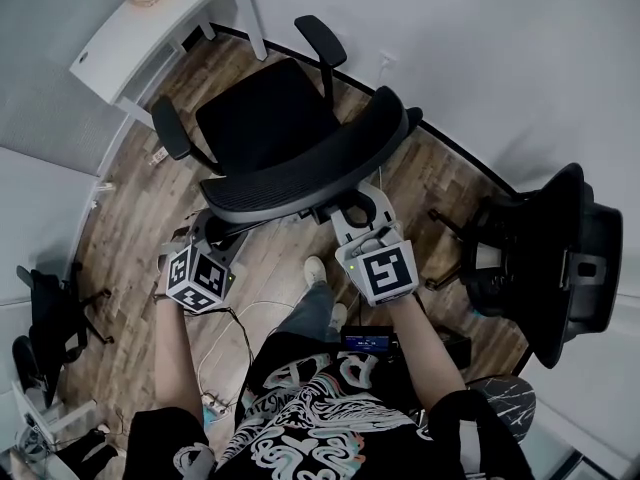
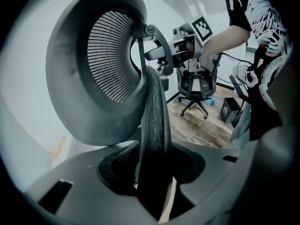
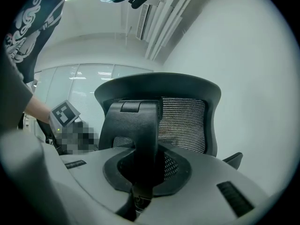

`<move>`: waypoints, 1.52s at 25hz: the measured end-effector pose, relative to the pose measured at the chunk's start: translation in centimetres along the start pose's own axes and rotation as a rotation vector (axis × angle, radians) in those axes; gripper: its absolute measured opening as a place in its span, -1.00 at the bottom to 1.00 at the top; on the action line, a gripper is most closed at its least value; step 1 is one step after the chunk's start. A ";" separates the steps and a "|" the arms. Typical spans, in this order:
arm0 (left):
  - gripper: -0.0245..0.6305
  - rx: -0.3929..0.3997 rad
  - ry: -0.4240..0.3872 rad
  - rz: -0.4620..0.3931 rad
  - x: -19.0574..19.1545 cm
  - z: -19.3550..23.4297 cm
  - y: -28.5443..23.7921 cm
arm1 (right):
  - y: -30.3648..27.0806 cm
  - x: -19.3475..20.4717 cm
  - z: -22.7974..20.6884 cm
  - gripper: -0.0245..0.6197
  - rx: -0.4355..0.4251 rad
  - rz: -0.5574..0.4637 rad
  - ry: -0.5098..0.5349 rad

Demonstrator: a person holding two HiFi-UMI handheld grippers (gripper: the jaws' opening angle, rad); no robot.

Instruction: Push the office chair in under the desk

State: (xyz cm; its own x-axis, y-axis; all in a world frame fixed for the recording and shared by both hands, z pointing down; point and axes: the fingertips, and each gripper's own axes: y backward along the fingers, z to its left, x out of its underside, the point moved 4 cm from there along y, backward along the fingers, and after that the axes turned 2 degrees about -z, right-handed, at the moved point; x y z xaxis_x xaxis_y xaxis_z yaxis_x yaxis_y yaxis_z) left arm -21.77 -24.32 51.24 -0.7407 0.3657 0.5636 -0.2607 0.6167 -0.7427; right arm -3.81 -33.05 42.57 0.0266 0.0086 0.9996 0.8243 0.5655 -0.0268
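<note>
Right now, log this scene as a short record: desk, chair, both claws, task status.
desk: white desk, top left of head view
chair: black office chair, seat toward desk
left: left claw closed on backrest edge
right: right claw closed on rear support of backrest
status: chair not yet under desk
other: second chair at right

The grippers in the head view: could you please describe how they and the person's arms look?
The left gripper and right gripper each have a light grey moulded body carrying a cube with black-and-white square markers. A small green light glows beside the right cube. The person wears a short-sleeved black T-shirt with a white swirling print.
</note>
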 end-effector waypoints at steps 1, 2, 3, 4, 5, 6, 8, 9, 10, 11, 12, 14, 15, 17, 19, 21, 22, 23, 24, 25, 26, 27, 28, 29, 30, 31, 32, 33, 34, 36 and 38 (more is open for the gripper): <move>-0.33 -0.001 0.002 0.000 0.0 0.1 0.0 | -0.2 0.0 -0.1 -0.80 -0.002 -0.003 0.002; -0.33 -0.001 0.004 0.000 0.1 0.2 -0.1 | -0.3 0.1 -0.1 -0.80 -0.005 -0.005 0.002; -0.33 -0.002 0.005 0.001 0.1 0.3 -0.2 | -0.4 0.1 -0.2 -0.80 -0.007 -0.002 -0.001; -0.33 -0.003 0.006 0.002 0.1 0.4 -0.3 | -0.6 0.2 -0.3 -0.80 -0.008 0.003 -0.005; -0.33 -0.005 0.006 0.002 0.2 0.5 -0.4 | -0.7 0.2 -0.4 -0.80 -0.009 0.005 -0.007; -0.33 -0.007 0.007 0.002 0.2 0.7 -0.4 | -0.9 0.2 -0.4 -0.80 -0.011 0.006 -0.006; -0.33 -0.013 0.008 0.002 0.3 1.1 -0.5 | -1.5 0.2 -0.6 -0.80 -0.014 0.004 -0.002; -0.33 -0.015 0.009 0.002 0.3 1.4 -0.5 | -1.7 0.1 -0.6 -0.80 -0.017 0.000 -0.002; -0.33 -0.018 0.010 0.002 0.4 1.5 -0.5 | -2.0 0.1 -0.7 -0.81 -0.022 -0.007 0.000; -0.33 -0.019 0.010 0.003 0.5 1.7 -0.6 | -2.2 0.1 -0.7 -0.80 -0.028 -0.011 0.002; -0.33 -0.021 0.010 0.004 0.6 1.8 -0.7 | -2.4 0.1 -0.8 -0.81 -0.034 -0.010 0.006; -0.33 -0.024 0.010 0.004 0.9 2.3 -0.8 | -2.9 0.2 -0.8 -0.80 -0.039 0.000 0.003; -0.33 -0.025 0.011 0.004 1.0 2.5 -0.8 | -3.3 0.2 -0.7 -0.80 -0.040 0.003 0.001; -0.33 -0.027 0.013 0.005 1.3 3.1 -0.7 | -4.0 0.0 -0.6 -0.81 -0.051 -0.001 0.014; -0.33 -0.030 0.013 0.007 1.5 3.5 -0.7 | -4.5 -0.1 -0.6 -0.81 -0.062 -0.004 0.016; -0.33 -0.033 0.012 0.008 1.6 3.9 -0.8 | -5.0 -0.1 -0.7 -0.81 -0.067 -0.001 0.012; -0.33 -0.035 0.012 0.007 1.6 4.0 -0.9 | -5.1 -0.1 -0.7 -0.81 -0.067 0.001 0.011; -0.33 -0.035 0.011 0.005 1.7 4.1 -1.0 | -5.3 0.0 -0.8 -0.81 -0.067 0.005 0.009; -0.32 -0.035 0.010 0.004 1.7 4.3 -1.1 | -5.4 0.0 -0.9 -0.81 -0.068 0.010 0.007; -0.32 -0.034 0.010 0.004 1.7 4.4 -1.1 | -5.6 0.1 -0.9 -0.81 -0.069 0.014 0.007; -0.33 -0.034 0.009 0.003 1.8 4.6 -1.2 | -5.8 0.1 -0.9 -0.81 -0.073 0.015 0.009; -0.32 -0.035 0.009 0.003 1.9 4.7 -1.2 | -6.0 0.1 -0.9 -0.81 -0.076 0.016 0.011; -0.33 -0.036 0.008 0.002 2.0 4.9 -1.2 | -6.2 0.1 -0.8 -0.81 -0.079 0.018 0.013; -0.32 -0.038 0.008 0.002 2.2 5.1 -1.2 | -6.5 0.0 -0.8 -0.81 -0.080 0.021 0.014; -0.32 -0.039 0.009 0.001 2.4 5.5 -1.2 | -6.8 0.0 -0.6 -0.81 -0.081 0.025 0.016; -0.32 -0.038 0.010 0.000 2.6 5.8 -1.1 | -7.2 -0.1 -0.5 -0.81 -0.082 0.030 0.018; -0.32 -0.037 0.010 0.000 2.8 6.1 -1.0 | -7.6 -0.1 -0.4 -0.81 -0.082 0.033 0.020; -0.32 -0.036 0.011 0.001 2.9 6.4 -0.9 | -7.8 -0.1 -0.4 -0.80 -0.082 0.037 0.020; -0.32 -0.035 0.012 0.002 3.0 6.5 -0.9 | -8.0 0.0 -0.4 -0.81 -0.081 0.039 0.019; -0.32 -0.038 0.011 0.002 3.1 6.7 -1.0 | -8.2 0.0 -0.5 -0.81 -0.086 0.041 0.019; -0.32 -0.042 0.007 0.001 3.0 6.9 -1.2 | -8.3 0.1 -0.7 -0.81 -0.090 0.040 0.019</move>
State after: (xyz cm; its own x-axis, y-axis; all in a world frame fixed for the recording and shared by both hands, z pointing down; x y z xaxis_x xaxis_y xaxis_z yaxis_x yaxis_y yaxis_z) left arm -27.97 -28.72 51.31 -0.7365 0.3709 0.5656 -0.2338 0.6451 -0.7275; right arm -10.28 -38.29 42.87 0.0708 0.0140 0.9974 0.8697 0.4888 -0.0686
